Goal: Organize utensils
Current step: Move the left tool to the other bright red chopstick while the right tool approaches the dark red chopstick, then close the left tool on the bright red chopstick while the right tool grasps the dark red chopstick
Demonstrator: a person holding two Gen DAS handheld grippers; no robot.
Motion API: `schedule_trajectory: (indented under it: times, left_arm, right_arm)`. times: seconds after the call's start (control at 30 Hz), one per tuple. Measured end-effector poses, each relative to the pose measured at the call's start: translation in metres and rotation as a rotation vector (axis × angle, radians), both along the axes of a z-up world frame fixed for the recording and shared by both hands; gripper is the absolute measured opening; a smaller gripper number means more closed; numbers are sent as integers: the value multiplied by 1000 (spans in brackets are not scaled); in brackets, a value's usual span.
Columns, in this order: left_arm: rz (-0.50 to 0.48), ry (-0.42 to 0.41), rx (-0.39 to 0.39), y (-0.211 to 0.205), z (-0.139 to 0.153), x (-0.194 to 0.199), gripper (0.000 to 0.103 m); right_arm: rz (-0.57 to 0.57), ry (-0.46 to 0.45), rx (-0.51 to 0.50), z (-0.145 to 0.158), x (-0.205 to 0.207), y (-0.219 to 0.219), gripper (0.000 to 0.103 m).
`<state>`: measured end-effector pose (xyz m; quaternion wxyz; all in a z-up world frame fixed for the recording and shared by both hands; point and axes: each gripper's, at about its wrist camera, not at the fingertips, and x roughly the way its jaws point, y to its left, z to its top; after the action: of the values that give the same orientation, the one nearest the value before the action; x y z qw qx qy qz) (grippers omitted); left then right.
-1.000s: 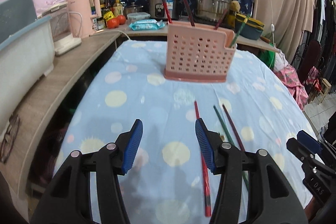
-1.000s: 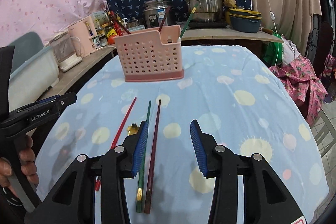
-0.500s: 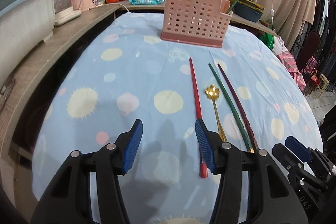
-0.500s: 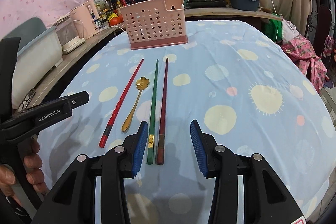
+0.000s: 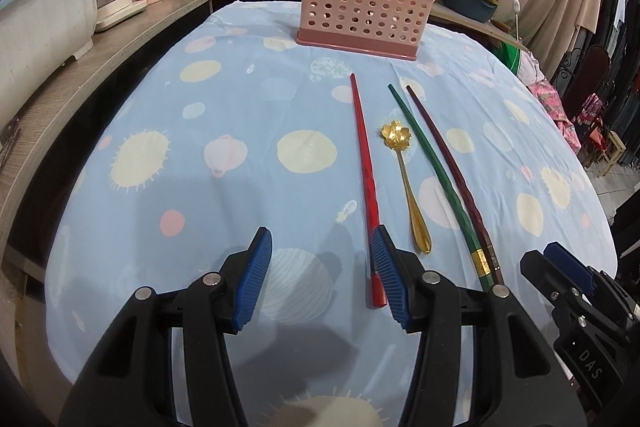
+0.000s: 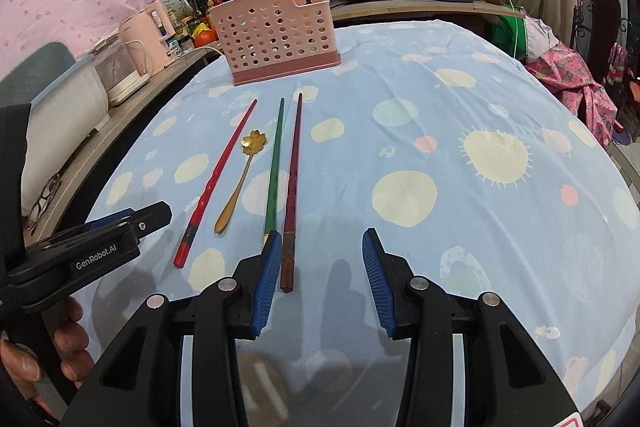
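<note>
Three chopsticks (image 5: 365, 163), gold spoon (image 5: 404, 167) before caddy (image 5: 360, 7)

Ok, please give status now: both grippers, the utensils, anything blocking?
Left gripper open, right gripper open, both empty. Red chopstick, gold spoon, green chopstick, maroon chopstick flat on cloth. Path to pink holder unobstructed.

Both tongs have drawn back toward the near edge of the table over the last second. From the left wrist view, the left tongs (image 5: 322, 273) sat well up the table with the pink basket (image 5: 362, 7) close ahead; now the basket is farther off and the red chopstick (image 5: 364, 163), gold spoon (image 5: 404, 179), green chopstick (image 5: 436, 171) and dark red chopstick (image 5: 452, 171) show at full length. The spoon, hidden before, is now in plain sight. The right tongs (image 6: 320, 279) covered the chopsticks' near halves; now only their near ends reach them.
</note>
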<state>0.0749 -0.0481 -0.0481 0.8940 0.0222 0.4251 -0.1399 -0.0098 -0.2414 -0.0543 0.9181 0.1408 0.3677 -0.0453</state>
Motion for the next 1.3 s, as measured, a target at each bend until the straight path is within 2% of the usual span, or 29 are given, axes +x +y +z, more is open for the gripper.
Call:
schedule_trajectory:
  times: [0.27, 0.5, 1.3]
  left_arm:
    - [2, 15, 7, -1, -5, 1, 50]
    - [2, 28, 8, -2, -9, 3, 50]
    - [-28, 44, -2, -10, -14, -3, 50]
  right_arm:
    - [15, 8, -1, -5, 4, 3, 37]
    - [26, 38, 9, -15, 8, 7, 21]
    - [55, 45, 6, -20, 17, 16, 10]
